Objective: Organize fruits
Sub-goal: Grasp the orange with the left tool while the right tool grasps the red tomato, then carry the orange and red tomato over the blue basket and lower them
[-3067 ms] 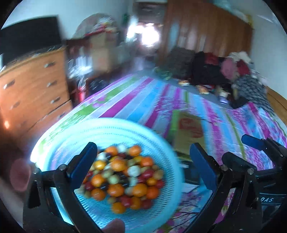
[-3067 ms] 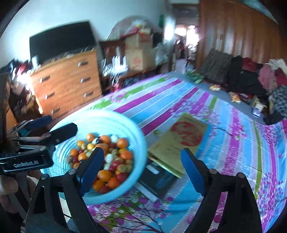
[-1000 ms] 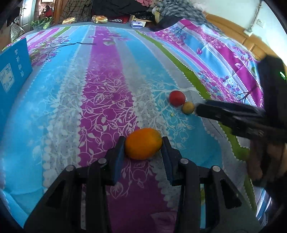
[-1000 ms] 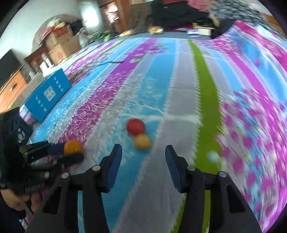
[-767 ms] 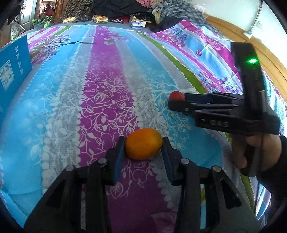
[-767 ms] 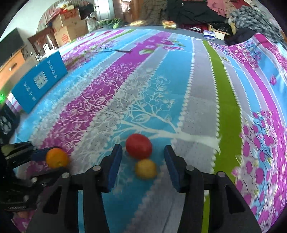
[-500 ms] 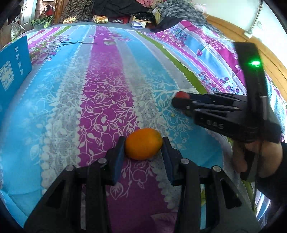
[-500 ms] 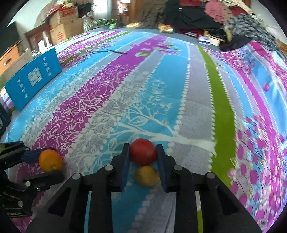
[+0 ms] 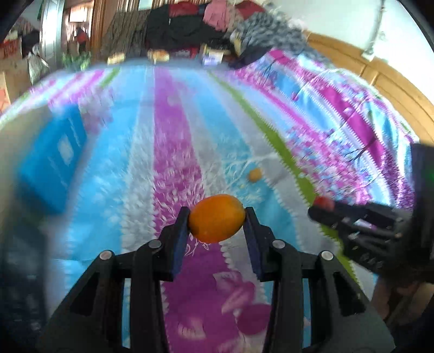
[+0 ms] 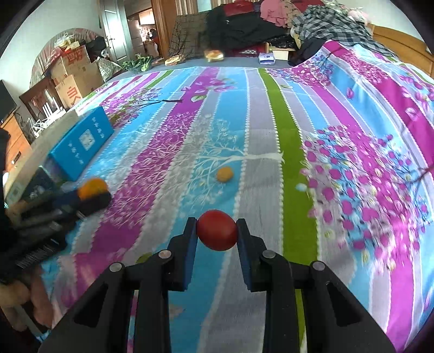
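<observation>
My left gripper (image 9: 216,220) is shut on an orange fruit (image 9: 216,218), held clear above the striped bedspread. In the right wrist view the same orange fruit (image 10: 91,188) shows at far left between the left gripper's fingers. My right gripper (image 10: 217,230) is shut on a red tomato (image 10: 217,230), also lifted off the bed. That red tomato (image 9: 322,202) peeks out at the tip of the right gripper in the left wrist view. A small yellow fruit (image 10: 224,174) lies alone on the bedspread beyond both grippers, the same yellow fruit (image 9: 255,174) as in the left wrist view.
A blue box (image 10: 82,142) lies on the bed's left side, the same blue box (image 9: 53,163) that looks blurred in the left wrist view. Piled clothes (image 10: 257,24) line the far edge. Cardboard boxes (image 10: 72,73) stand off the bed at left. A wooden headboard (image 9: 385,81) runs along the right.
The right gripper closed on the red tomato and lifted it away from the yellow fruit. The left gripper rose with the orange fruit off the bedspread.
</observation>
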